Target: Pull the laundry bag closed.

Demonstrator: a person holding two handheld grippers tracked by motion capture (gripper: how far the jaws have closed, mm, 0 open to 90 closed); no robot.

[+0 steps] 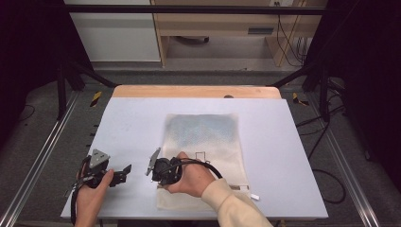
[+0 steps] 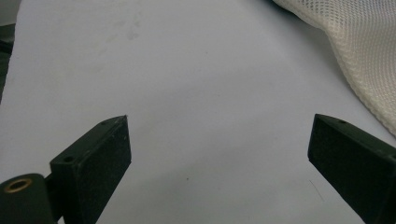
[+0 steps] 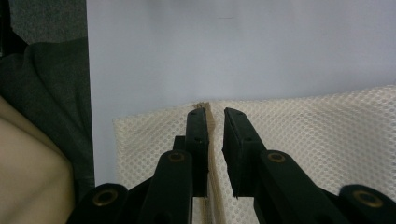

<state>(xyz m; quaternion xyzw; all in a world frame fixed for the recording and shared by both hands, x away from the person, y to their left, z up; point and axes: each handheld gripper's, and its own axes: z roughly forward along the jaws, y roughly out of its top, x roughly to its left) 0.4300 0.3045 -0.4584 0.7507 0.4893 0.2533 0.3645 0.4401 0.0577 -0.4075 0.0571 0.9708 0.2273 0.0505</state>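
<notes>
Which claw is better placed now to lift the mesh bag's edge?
Probably the right claw: its jaws stand almost shut around a fold of the cream mesh laundry bag. The left claw is wide open over the bare white table, beside the bag.

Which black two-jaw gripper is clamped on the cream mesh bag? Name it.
The right gripper: its jaws pinch a raised fold of the cream mesh bag. The left gripper is open over the bare white tabletop.

The bag (image 1: 203, 142) is cream mesh cloth, rough and open-weave. The counter (image 1: 283, 142) looks smooth, matt white. Both tools' jaws are matt black plastic.
</notes>
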